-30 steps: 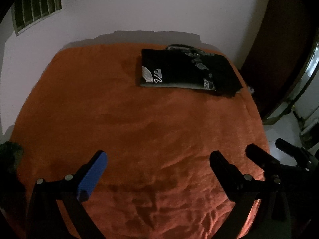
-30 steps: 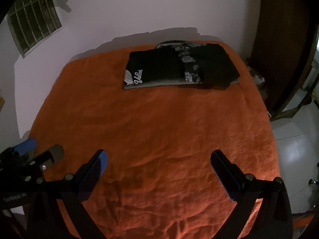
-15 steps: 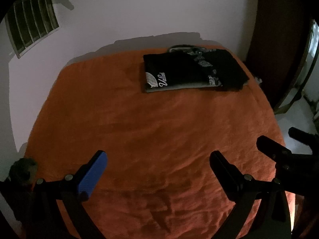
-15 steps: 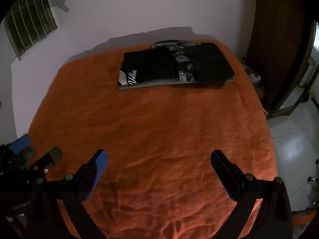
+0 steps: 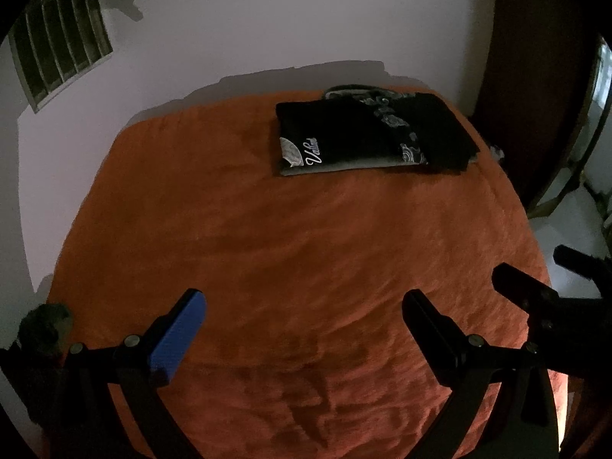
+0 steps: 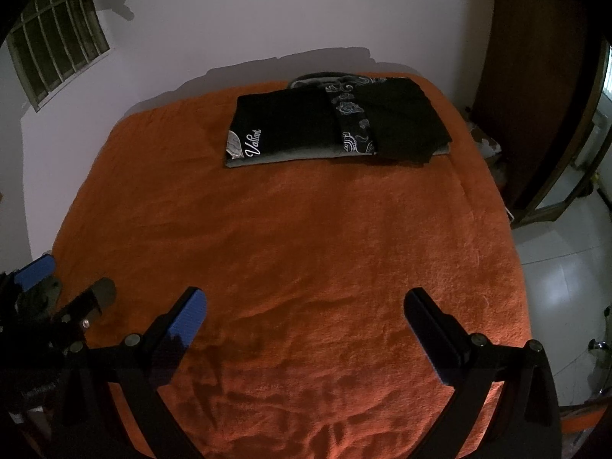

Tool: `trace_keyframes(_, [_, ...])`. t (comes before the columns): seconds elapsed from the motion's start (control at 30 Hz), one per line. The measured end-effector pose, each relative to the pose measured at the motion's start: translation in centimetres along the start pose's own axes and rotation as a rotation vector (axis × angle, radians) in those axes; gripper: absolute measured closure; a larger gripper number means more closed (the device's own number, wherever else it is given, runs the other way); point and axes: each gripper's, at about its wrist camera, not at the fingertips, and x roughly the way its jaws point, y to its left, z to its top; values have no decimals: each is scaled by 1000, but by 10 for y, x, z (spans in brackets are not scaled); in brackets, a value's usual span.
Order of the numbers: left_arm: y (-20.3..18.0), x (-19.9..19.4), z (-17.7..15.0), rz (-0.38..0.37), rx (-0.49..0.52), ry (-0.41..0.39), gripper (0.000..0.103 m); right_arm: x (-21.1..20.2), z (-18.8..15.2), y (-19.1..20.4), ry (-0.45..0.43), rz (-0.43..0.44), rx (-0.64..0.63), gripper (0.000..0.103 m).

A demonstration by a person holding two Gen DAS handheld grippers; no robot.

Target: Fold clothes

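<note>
Blanket: orange blanket [image 6: 306, 237] spread flat under both tools
Clothes: folded black clothes [image 6: 336, 126] stacked at the blanket's far edge
Left gripper [image 5: 304, 321]: over blanket's near edge, jaws wide apart, empty
Right gripper [image 6: 306, 319]: likewise spread wide, empty

Counted 1 stack of folded clothes [image 6: 336, 126] on 1 orange blanket [image 6: 290, 252]; 3 garments visible in it, could be more. I had 2 grippers: left gripper [image 5: 302, 325], right gripper [image 6: 304, 325], both spread wide. 1 barred window [image 6: 57, 61], 1 dark door [image 6: 535, 76]
</note>
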Motion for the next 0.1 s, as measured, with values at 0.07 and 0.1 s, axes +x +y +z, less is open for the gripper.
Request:
trace_keyframes(0.07, [0, -2, 0, 9, 3, -11, 1, 0, 0, 1, -2, 4, 2, 0])
trace_keyframes(0.1, [2, -2, 0, 7, -3, -11, 1, 0, -1, 2, -3, 6, 2, 0])
